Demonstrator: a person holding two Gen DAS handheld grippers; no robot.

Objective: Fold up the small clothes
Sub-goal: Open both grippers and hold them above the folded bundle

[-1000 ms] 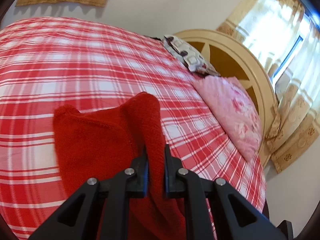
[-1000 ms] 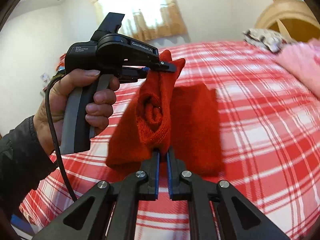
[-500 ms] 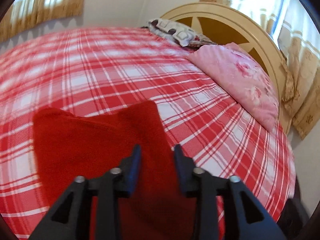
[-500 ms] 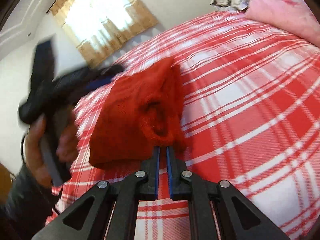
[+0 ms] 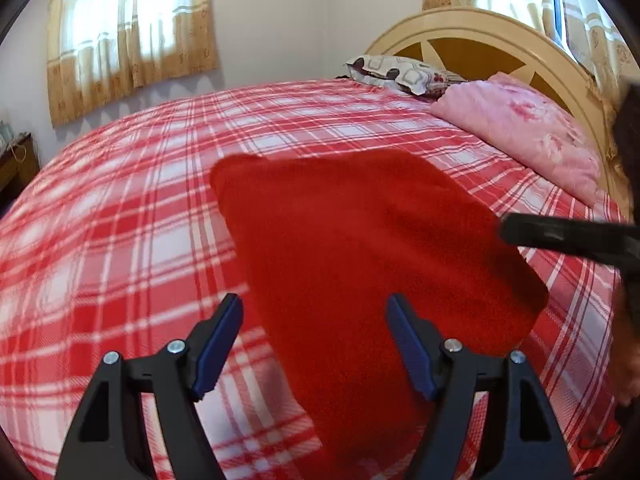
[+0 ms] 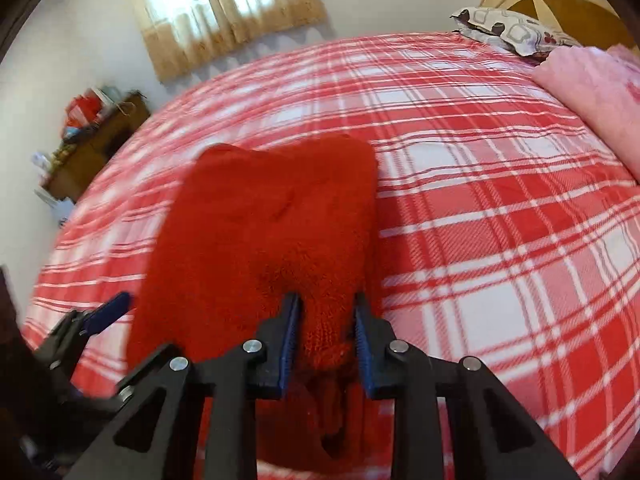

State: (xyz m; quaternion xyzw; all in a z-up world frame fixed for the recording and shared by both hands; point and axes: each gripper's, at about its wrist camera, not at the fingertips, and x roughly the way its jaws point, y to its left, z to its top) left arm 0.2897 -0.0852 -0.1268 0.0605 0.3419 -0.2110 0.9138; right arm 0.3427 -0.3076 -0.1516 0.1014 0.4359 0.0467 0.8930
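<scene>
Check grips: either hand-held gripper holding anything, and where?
Nothing gripped. Left hand-held gripper opening above the red knit; right hand-held gripper opening, knit's near edge between its jaws.

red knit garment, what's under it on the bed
The red knit garment lies flat on the red and white plaid bedspread, which shows all around it. Whatever lies beneath its folded layers is covered, so whether anything else is there cannot be seen.

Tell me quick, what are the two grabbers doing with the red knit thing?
Left gripper: jaws opening wide, holding nothing; the red knit cloth lies flat on the bed.
Right gripper: jaws opening, cloth edge between them, no longer pinched.
</scene>
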